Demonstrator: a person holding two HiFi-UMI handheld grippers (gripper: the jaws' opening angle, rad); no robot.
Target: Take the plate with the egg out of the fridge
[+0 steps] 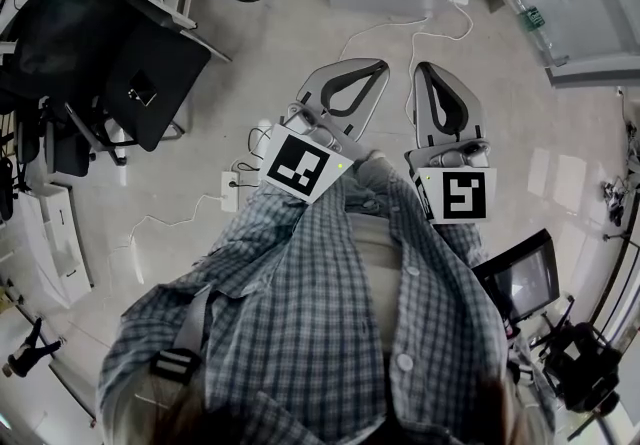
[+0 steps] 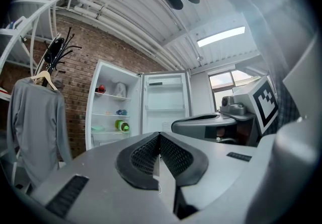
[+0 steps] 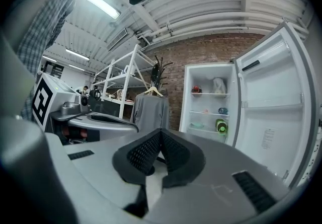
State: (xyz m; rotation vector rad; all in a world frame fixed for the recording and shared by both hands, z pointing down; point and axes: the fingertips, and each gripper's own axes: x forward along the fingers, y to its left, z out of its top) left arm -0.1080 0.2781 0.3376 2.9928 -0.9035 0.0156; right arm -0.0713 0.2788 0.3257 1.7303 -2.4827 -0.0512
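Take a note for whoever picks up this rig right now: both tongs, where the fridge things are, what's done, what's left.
Left tongs: shut, empty.
Right tongs: shut, empty.
Both are side by side, facing the fridge from some way off.
The fridge door is open.
A pale green dish sits on a lower shelf. It may be the plate, but no egg can be made out.
Done: only the open door.
Left: approach, open the tongs, grip the plate, lift it out.
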